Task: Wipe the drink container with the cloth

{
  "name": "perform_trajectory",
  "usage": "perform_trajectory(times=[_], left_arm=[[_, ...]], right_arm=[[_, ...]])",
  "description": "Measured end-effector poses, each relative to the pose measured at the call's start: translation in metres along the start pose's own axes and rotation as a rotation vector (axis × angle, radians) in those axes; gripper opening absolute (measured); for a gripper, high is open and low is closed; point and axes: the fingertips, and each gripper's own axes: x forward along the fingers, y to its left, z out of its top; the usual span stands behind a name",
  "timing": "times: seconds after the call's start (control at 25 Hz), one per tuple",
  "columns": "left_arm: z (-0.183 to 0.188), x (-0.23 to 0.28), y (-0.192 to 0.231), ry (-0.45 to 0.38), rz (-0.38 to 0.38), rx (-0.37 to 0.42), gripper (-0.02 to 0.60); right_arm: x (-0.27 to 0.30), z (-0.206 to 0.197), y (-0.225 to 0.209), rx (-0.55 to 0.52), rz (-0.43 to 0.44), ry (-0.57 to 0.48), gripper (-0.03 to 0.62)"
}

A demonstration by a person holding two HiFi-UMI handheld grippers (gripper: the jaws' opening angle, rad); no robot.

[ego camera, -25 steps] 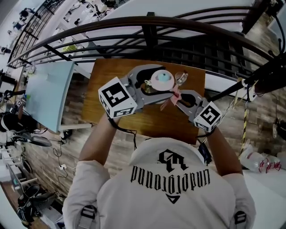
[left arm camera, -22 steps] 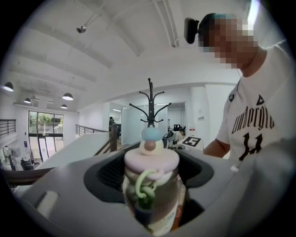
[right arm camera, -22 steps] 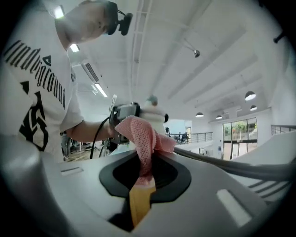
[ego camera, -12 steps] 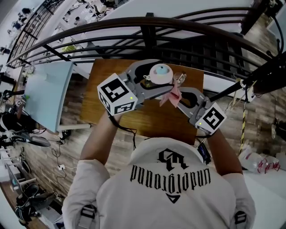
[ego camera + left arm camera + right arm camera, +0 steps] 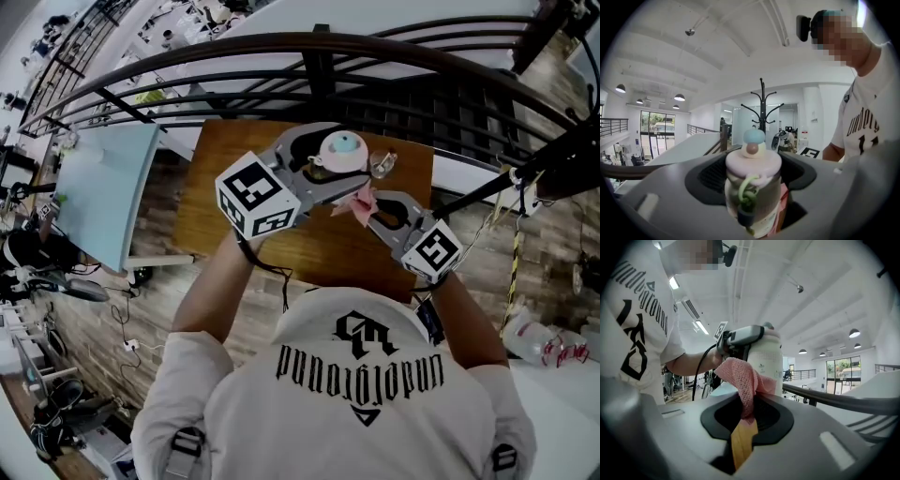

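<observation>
Nearest, the person's white shirt fills the bottom of the head view, at the near edge of the table. The right tongs are closed on the cloth. Its pink mesh is pinched between the jaws, and the bunched free end lies against the white side of the bottle. The left tongs grip the bottle round its body, jaws pressed on it from both sides.

The bottle is upright, long axis vertical, and its lid points up at the head camera. Its green loop hangs on the side facing the left tongs' camera. The bottle is over the far half of the table, near the far edge; whether its base touches the wood cannot be told.

Bare wood lies open left of the left cube and between the tongs and the near edge. The right cube sits at the table's right edge. Just past the far edge runs a dark railing, and a pale blue table stands well apart at left.

Compared with a second ago, the bottle is nearer the far edge and the left cube has shifted slightly right.
</observation>
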Motion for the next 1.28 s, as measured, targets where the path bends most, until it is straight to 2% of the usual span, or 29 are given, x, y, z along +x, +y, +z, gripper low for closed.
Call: perform_trajectory(times=[0.2, 0.32, 0.44, 0.76, 0.96, 1.16, 1.28], left_arm=[[-0.003, 0.007, 0.003, 0.001, 0.026, -0.019, 0.387], [-0.004, 0.009, 0.004, -0.002, 0.036, -0.030, 0.387], [-0.006, 0.008, 0.007, -0.004, 0.055, -0.033, 0.387], [-0.027, 0.000, 0.018, -0.012, 0.112, -0.057, 0.387], [-0.053, -0.007, 0.020, 0.001, 0.146, -0.082, 0.387], [-0.083, -0.014, 0.023, 0.035, 0.193, -0.063, 0.387], [-0.105, -0.011, 0.026, 0.060, 0.204, -0.088, 0.387]], right_arm=[[0.006, 0.055, 0.009, -0.062, 0.006, -0.061, 0.048], [0.010, 0.061, 0.009, -0.067, -0.003, -0.067, 0.048], [0.014, 0.037, 0.008, -0.052, -0.007, -0.014, 0.048], [0.012, -0.059, -0.010, 0.057, -0.060, 0.116, 0.048], [0.010, -0.085, -0.016, 0.100, -0.090, 0.149, 0.048], [0.007, -0.108, -0.025, 0.143, -0.122, 0.175, 0.048], [0.000, -0.116, -0.034, 0.163, -0.149, 0.178, 0.048]])
